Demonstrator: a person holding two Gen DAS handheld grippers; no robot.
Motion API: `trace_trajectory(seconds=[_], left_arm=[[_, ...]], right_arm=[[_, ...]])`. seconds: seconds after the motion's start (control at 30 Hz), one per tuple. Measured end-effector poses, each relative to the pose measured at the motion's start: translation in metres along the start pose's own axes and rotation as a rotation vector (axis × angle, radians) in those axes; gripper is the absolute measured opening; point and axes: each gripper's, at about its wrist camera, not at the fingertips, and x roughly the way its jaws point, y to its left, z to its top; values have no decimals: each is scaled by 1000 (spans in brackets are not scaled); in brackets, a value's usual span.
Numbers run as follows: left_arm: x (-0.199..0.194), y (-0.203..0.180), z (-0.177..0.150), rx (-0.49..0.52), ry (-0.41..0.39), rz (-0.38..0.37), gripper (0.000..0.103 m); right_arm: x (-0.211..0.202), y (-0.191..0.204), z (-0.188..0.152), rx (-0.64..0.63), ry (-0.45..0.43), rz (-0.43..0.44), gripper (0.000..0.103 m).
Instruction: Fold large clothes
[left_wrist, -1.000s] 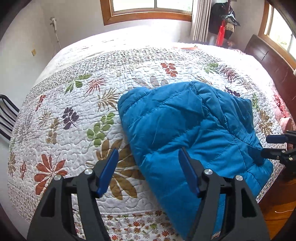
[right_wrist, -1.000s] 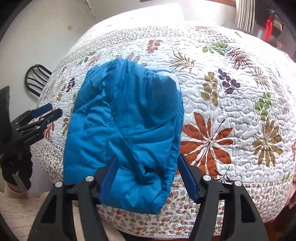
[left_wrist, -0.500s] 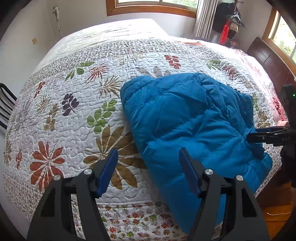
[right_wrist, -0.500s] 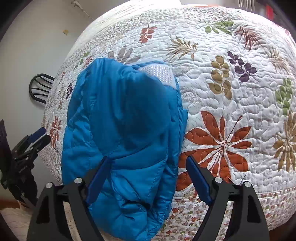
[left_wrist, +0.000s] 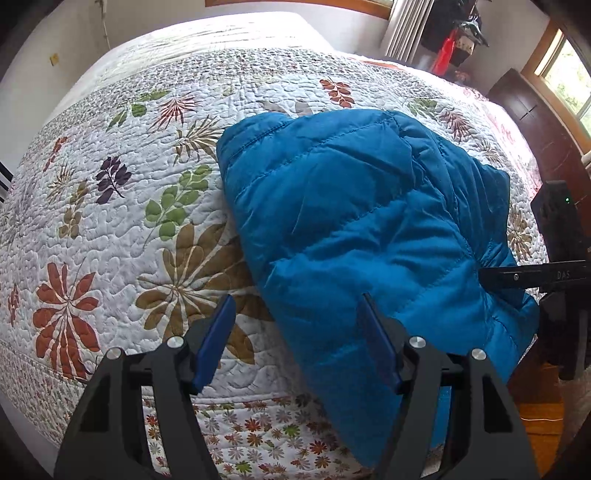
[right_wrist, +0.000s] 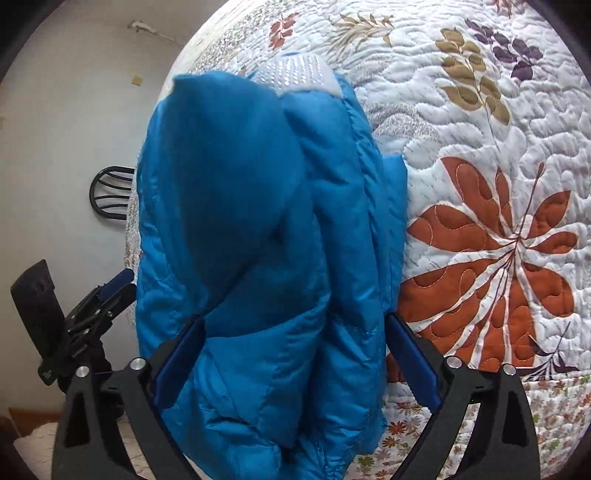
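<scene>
A blue quilted puffer jacket (left_wrist: 354, 229) lies folded over on the flowered quilt (left_wrist: 110, 221), its lower end hanging over the bed's near edge. My left gripper (left_wrist: 299, 339) is open, its right finger over the jacket's near edge and its left finger over the quilt. My right gripper (right_wrist: 291, 365) is open wide, with the jacket's hanging end (right_wrist: 266, 258) bulging between its fingers. The right gripper also shows in the left wrist view (left_wrist: 532, 277) at the jacket's right side. The left gripper shows at the far left of the right wrist view (right_wrist: 103, 299).
The bed fills both views. A dark wooden headboard (left_wrist: 539, 122) stands at the right. A black chair (right_wrist: 110, 192) stands by the white wall on the left. Wood floor (left_wrist: 535, 421) shows beside the bed. Curtains and a window lie beyond.
Both grippers have moved in closer to the jacket. The right gripper has come down around the jacket's hanging end, which now fills the gap between its fingers.
</scene>
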Motion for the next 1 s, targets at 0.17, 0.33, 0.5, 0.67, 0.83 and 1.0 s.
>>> trace_trajectory(seconds=[0.17, 0.33, 0.5, 0.67, 0.83, 1.0], left_arm=[[9, 10, -1, -42, 17, -73, 72], [26, 28, -2, -146, 54, -266, 77], [49, 37, -5, -232, 78, -449, 86], [65, 38, -6, -262, 69, -564, 91], [73, 39, -13, -288, 55, -649, 90], [80, 45, -15, -288, 98, -653, 86]], right_arm=[[6, -16, 1, 46, 32, 103, 96], [4, -17, -1, 27, 28, 105, 94], [-3, -8, -5, 3, 18, 96, 91], [-10, 4, -15, -19, -4, 117, 83], [-25, 22, -35, -71, -41, 118, 69], [-32, 37, -52, -98, -70, 96, 61]])
